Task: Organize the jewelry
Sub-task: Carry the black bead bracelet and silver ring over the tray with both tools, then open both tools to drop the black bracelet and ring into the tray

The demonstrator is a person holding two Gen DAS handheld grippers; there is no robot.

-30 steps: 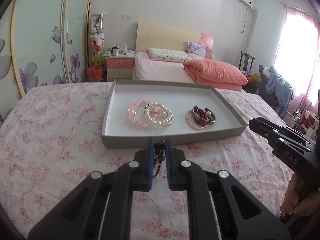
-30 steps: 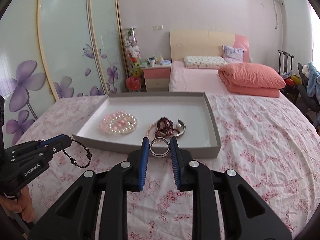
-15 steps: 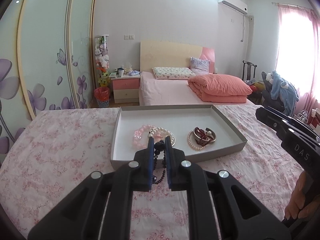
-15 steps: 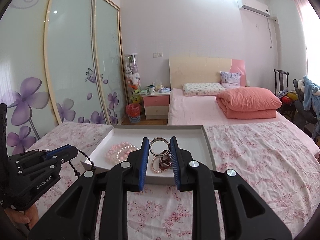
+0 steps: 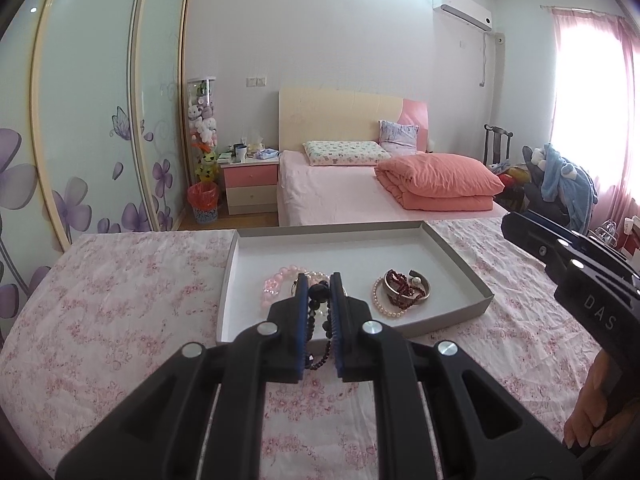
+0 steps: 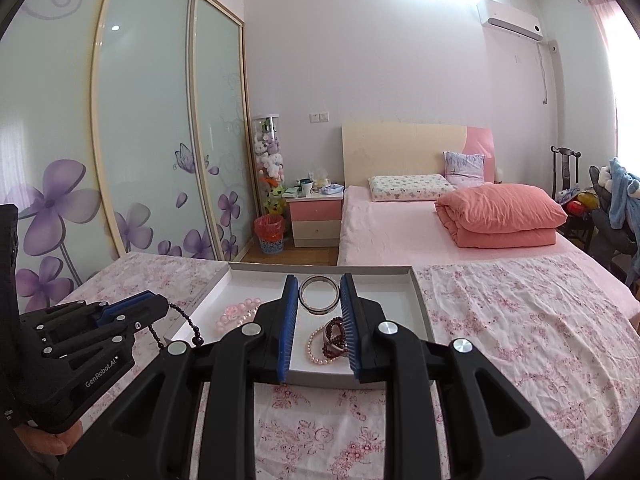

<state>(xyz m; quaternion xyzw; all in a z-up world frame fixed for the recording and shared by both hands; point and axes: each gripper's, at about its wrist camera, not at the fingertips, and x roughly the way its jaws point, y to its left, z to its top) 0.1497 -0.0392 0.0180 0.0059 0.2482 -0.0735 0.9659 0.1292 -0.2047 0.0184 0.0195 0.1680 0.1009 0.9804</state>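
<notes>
A shallow grey tray (image 5: 460, 258) lies on the floral bedspread and holds pink and pearl bracelets (image 5: 280, 280) on its left and a dark red bead, pearl and bangle pile (image 5: 404, 288) on its right. My left gripper (image 5: 319, 280) is shut on a dark bead strand (image 5: 318, 320), which dangles over the tray's near edge. My right gripper (image 6: 319, 284) is shut on a silver bangle (image 6: 319, 295), held upright above the tray (image 6: 420, 304). The right wrist view also shows the left gripper (image 6: 154, 308) with the strand (image 6: 188, 320) hanging from it.
The floral bedspread (image 5: 120, 300) stretches left and right of the tray. Beyond it stand a pink bed with a folded orange quilt (image 5: 436, 184), a nightstand (image 5: 250, 184), sliding wardrobe doors on the left and a cluttered chair at the right. A hand (image 5: 588, 420) grips the right tool.
Both grippers have risen and tilted up with their pieces still held; the tray now sits lower in each view and more of the room shows.
</notes>
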